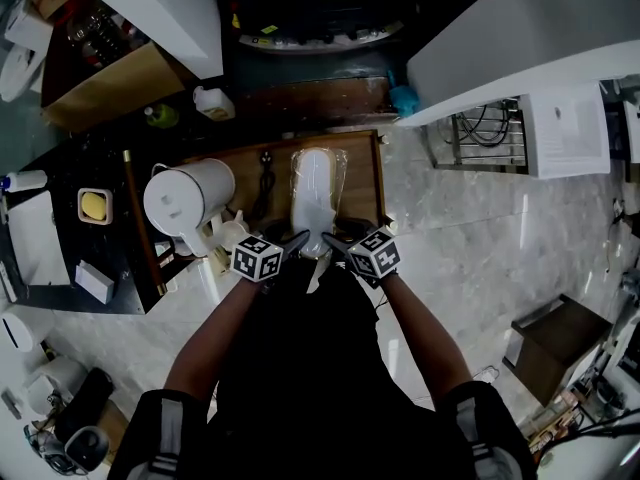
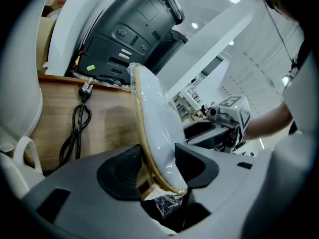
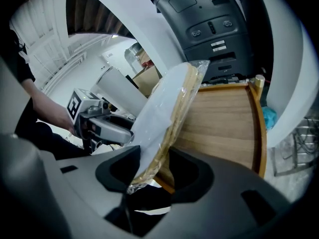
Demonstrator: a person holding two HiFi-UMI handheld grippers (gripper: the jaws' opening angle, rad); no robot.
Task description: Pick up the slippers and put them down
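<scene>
White, plastic-wrapped slippers are stretching away from me over the wooden counter; I am clamping their near end with both claws, the left claw from one side and the right claw from the other.

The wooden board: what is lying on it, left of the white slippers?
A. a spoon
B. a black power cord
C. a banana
B: a black power cord with its plug lies looped on the wooden board, left of the slippers.
</scene>
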